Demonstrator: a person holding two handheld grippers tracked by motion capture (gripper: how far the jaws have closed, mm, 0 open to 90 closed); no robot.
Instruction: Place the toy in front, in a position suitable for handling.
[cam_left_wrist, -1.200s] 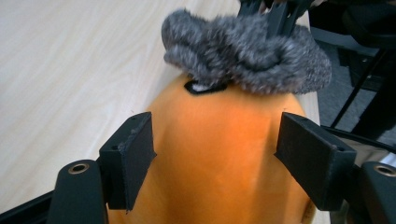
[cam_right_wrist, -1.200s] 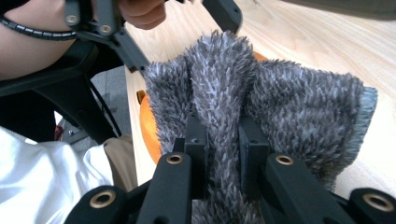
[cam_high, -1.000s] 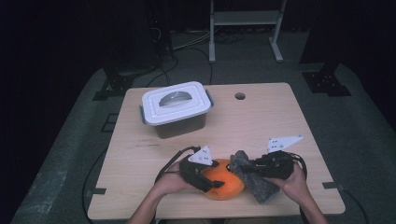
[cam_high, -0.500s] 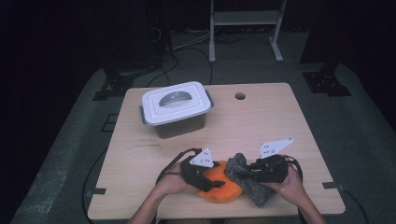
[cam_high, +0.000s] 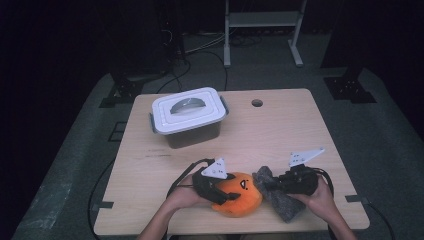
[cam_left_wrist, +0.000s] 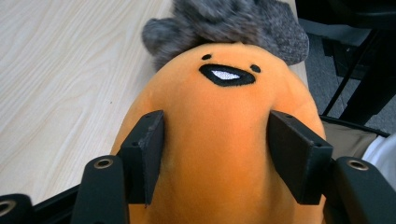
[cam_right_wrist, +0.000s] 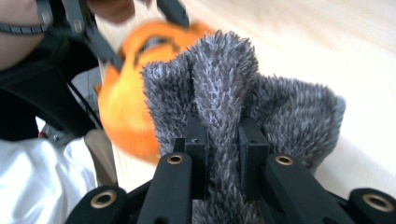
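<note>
Wooden bench (cam_high: 280, 135) has a lidded plastic box (cam_high: 188, 116) sitting toward the back left. Up front near the edge there's an orange plush (cam_high: 239, 194) with a little face, squeezed on both sides by the left tongs (cam_high: 227, 196), which have just been closing in on it. Touching it on the right, a grey fuzzy cloth (cam_high: 280, 197), with the right tongs (cam_high: 272, 186) pinching a fold of it tight.

A dim lab or recording studio — black curtained walls, grey carpet, cables (cam_high: 200, 47) trailing across the floor to stands, a metal rack (cam_high: 262, 20) behind, and one pale wooden bench (cam_high: 280, 135) lit alone.
</note>
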